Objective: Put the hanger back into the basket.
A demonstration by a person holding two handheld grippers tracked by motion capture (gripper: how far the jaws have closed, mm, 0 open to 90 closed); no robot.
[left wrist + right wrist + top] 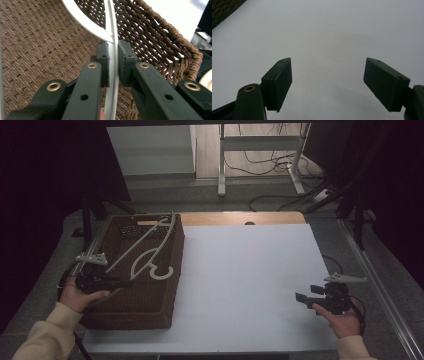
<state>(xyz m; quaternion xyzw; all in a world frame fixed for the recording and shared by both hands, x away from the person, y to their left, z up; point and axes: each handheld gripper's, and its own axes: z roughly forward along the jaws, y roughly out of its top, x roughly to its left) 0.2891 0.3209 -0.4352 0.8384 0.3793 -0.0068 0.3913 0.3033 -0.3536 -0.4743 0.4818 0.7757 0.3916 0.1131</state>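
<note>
Left gripper [113, 65]: jaws clamped on the thin white bar of a plastic hanger [150, 247], pads pressing it from both sides just below the junction where a curved arm branches off. Right gripper [328, 82]: jaws wide apart, nothing between them, held over the bare white table [240, 285] at the near right, well apart from the work.

Location: the hanger sits over the brown wicker basket [165, 310] at the left of the table. Its near-left end is in the left gripper by the basket's left wall; its far end rises above the far rim.

Orientation: long axis runs diagonally, from near left to far right, tilted with the far end higher. The hook curls at the right side, next to the basket's right wall, open end turned back toward the left.

Risks:
1. The grip is at 1 end of a long thin bar, so the hanger may pivot in the pads and swing down.
2. The hook or far end may catch on the woven rim or wall, dragging the basket.
3. Smooth plastic in a narrow pinch may slip if moved quickly.
</note>
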